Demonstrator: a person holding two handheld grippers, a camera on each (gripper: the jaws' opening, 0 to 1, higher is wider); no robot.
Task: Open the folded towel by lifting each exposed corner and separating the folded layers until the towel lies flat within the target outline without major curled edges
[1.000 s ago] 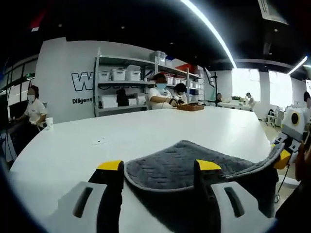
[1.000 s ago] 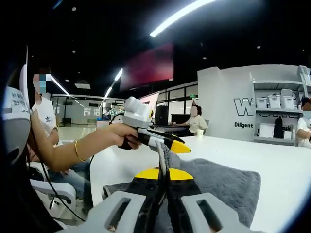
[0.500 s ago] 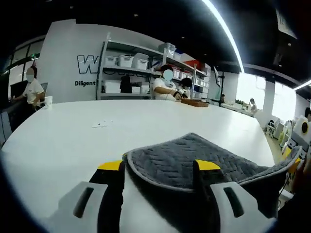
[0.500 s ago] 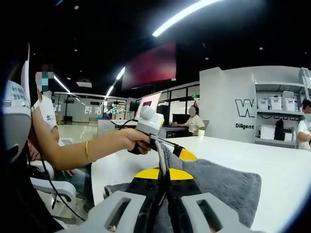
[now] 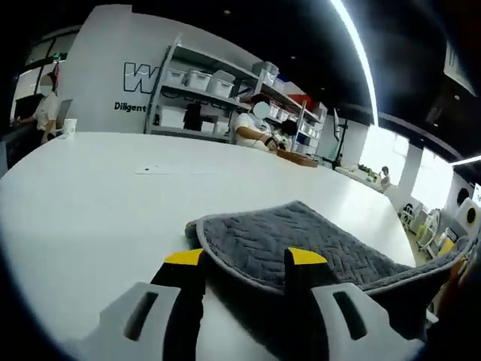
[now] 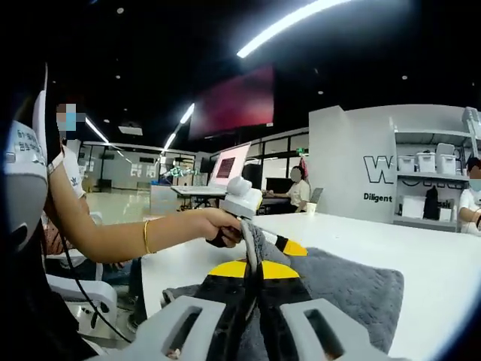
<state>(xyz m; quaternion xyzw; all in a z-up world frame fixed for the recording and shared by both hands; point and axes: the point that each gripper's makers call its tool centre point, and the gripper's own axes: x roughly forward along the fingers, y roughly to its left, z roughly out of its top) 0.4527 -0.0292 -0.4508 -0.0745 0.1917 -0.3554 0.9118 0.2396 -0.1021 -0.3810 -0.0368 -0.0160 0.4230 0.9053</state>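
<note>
On the wide white table (image 5: 83, 195) lies the grey quilted towel with its stitched herringbone pattern and bound edge (image 5: 301, 244), still folded, its upper layer raised off the lower; the right gripper (image 6: 250, 265) has its yellow-tipped jaws pressed together on a thin upstanding edge of the cloth, pinching it firmly; the left gripper (image 5: 244, 259) stands with jaws parted, the towel's rounded near corner lying between them, not yet clamped, and a hand (image 6: 219, 226) carries it in the right gripper view; the towel looks soft, light and floppy, likely to sag and curl unless taken by the bound rim at the corners; on the far white wall (image 6: 353, 173) large dark letters begin "W", with "Diligent" readable beneath; shelving (image 5: 203, 101) holds white bins
</note>
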